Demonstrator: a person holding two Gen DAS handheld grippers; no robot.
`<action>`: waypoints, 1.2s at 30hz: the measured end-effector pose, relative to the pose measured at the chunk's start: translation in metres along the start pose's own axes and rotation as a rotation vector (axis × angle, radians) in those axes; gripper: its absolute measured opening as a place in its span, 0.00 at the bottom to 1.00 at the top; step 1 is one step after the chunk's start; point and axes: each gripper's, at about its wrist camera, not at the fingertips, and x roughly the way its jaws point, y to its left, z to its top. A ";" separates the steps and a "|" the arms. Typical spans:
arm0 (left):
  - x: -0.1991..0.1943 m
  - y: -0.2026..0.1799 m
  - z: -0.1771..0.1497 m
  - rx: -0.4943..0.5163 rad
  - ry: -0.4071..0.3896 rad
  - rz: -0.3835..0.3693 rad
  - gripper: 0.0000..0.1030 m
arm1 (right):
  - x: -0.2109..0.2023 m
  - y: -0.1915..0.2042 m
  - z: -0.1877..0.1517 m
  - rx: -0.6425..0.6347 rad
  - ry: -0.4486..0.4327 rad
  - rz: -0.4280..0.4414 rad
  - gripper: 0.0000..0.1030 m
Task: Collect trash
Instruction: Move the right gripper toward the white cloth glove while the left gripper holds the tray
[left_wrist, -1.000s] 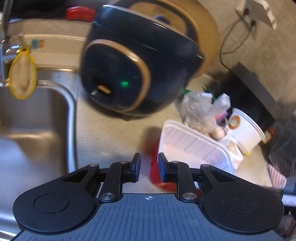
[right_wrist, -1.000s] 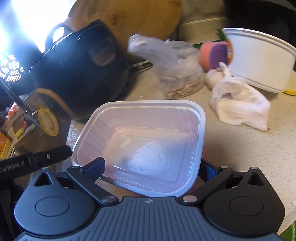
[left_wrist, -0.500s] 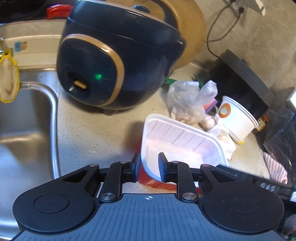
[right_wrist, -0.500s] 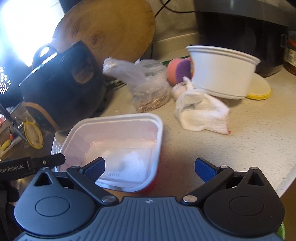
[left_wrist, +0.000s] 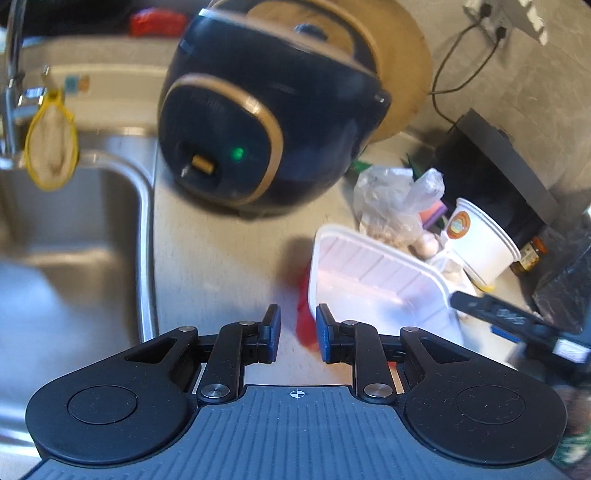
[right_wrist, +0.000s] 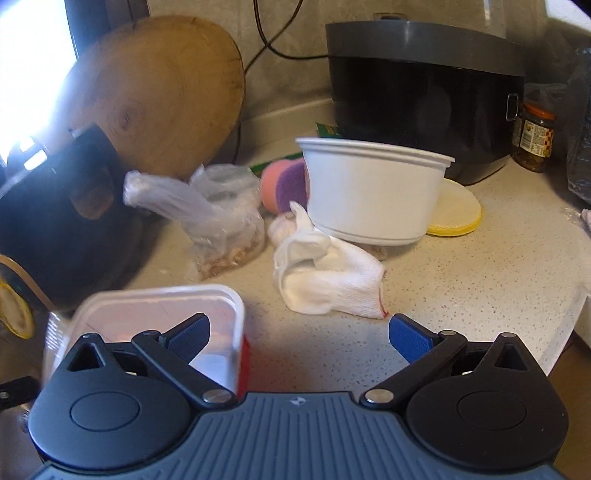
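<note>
A white plastic tray (left_wrist: 373, 284) with a red underside lies on the counter just right of my left gripper (left_wrist: 297, 332), whose jaws stand narrowly apart with nothing between them. In the right wrist view the tray (right_wrist: 155, 314) sits at the lower left, partly behind the left finger of my right gripper (right_wrist: 299, 334), which is wide open and empty. Ahead of it lie a crumpled white cloth (right_wrist: 325, 280), a tied clear plastic bag (right_wrist: 214, 218) and a white paper bowl (right_wrist: 373, 195).
A dark blue rice cooker (left_wrist: 266, 129) stands beside the steel sink (left_wrist: 74, 236). A round wooden board (right_wrist: 162, 92) leans on the wall. A black appliance (right_wrist: 424, 92), a jar (right_wrist: 532, 136), a yellow lid (right_wrist: 458, 214) and a pink-purple sponge (right_wrist: 284, 184) stand at the back. The counter edge (right_wrist: 565, 325) is at the right.
My right gripper has pulled back and to the right off the tray, which now sits at its lower left. My left gripper has shifted; the tray now lies to its right.
</note>
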 end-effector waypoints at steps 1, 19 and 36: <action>-0.001 0.001 -0.001 -0.016 0.017 -0.012 0.23 | 0.003 0.002 -0.002 -0.012 0.010 -0.017 1.00; 0.057 -0.052 -0.003 0.133 0.096 -0.075 0.24 | -0.047 0.026 -0.061 -0.210 0.080 0.148 1.00; 0.063 -0.071 -0.021 0.310 0.093 0.013 0.25 | -0.044 -0.058 -0.030 0.170 0.009 0.139 1.00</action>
